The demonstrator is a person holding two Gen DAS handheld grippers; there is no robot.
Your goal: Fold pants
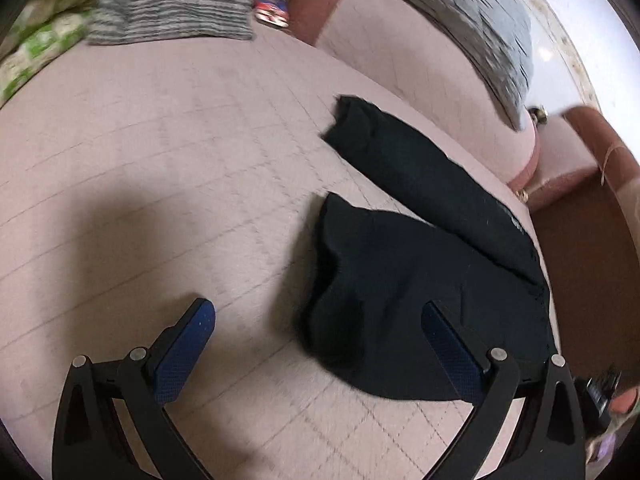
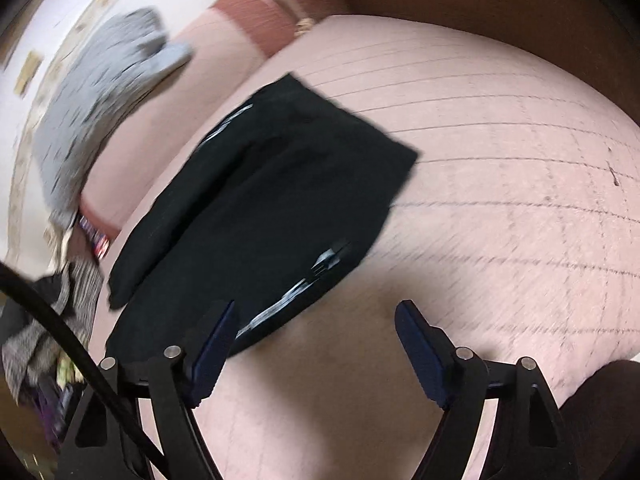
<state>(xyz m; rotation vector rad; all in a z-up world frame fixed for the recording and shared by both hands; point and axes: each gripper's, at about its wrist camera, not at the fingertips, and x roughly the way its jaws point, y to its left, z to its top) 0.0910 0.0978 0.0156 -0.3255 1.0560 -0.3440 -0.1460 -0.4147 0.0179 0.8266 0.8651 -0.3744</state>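
Black pants point(image 1: 420, 280) lie spread on a pink quilted bed point(image 1: 160, 160), one leg stretching away toward the far right edge, the other bunched nearer. My left gripper point(image 1: 318, 312) hangs above the bunched part, jaws wide apart, nothing between the blue pads point(image 1: 188, 344). In the right wrist view the same pants point(image 2: 260, 208) lie flat, with pale lettering along the near edge. My right gripper point(image 2: 316, 312) is open over that near edge; its left finger point(image 2: 212, 344) overlaps the fabric in the picture, and the right finger point(image 2: 420, 344) is over bare quilt. Nothing is held.
A grey striped garment point(image 1: 180, 4) and a green patterned pillow point(image 1: 40, 44) lie at the bed's far left. A grey blanket point(image 1: 480, 20) drapes over the pink headboard point(image 1: 400, 52). Brown floor point(image 1: 592, 260) lies past the bed's right edge. A black cable point(image 2: 60, 320) crosses the right wrist view.
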